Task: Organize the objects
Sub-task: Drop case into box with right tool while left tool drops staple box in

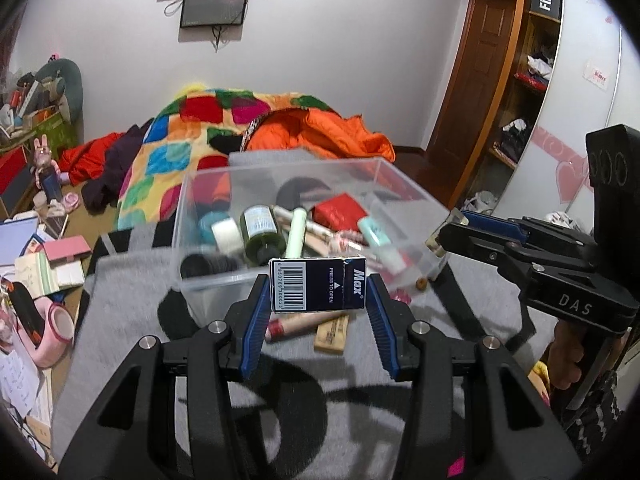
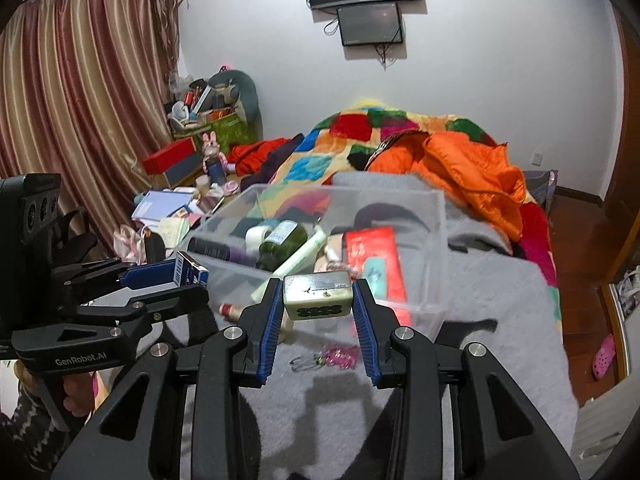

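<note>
A: From the left wrist, what is happening?

B: The left gripper is pinching a dark blue Max box between its fingers, holding it just before the clear plastic bin on the grey blanket. The bin is already holding bottles, tubes and a red packet. A lip-gloss tube and a tan eraser are lying outside.

A: And the right wrist?

B: The right gripper is clamping a mahjong tile, also near the bin's front wall. A pink keychain is waiting on the blanket. I judge the sorting well along, with both held items and the few strays left.
</note>
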### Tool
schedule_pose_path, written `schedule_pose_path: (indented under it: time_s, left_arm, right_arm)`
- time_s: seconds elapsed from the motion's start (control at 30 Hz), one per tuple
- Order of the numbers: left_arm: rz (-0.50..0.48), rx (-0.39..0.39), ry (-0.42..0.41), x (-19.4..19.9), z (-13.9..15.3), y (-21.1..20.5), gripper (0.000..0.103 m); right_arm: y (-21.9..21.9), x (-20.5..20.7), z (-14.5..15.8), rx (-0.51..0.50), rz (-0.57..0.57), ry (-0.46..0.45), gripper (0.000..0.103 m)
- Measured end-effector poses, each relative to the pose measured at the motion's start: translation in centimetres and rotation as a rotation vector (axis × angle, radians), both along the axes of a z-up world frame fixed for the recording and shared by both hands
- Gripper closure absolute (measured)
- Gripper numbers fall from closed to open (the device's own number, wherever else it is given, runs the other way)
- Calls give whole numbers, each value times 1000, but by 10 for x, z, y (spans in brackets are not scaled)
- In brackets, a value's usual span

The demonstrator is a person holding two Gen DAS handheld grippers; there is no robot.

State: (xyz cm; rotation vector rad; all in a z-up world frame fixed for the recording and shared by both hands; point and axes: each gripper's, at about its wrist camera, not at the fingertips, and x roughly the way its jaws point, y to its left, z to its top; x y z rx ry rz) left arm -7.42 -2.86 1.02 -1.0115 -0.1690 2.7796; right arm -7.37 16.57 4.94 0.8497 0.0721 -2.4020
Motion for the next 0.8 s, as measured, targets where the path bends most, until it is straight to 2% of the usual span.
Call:
schedule_pose_path:
  time_s: [0.33,0.53,0.8]
  left_arm:
    - [-13,-8,35,-23,13,8,56]
    - [-14,20,-13,-44,4,4,56]
    - [-16,6,-79,-67,-13,4,56]
  right_arm:
    - [0,-21,9,21,-40,34,71]
    - [-4,-34,3,48,-52,27,71]
    - [-9,-53,-15,76,-74,-15,71]
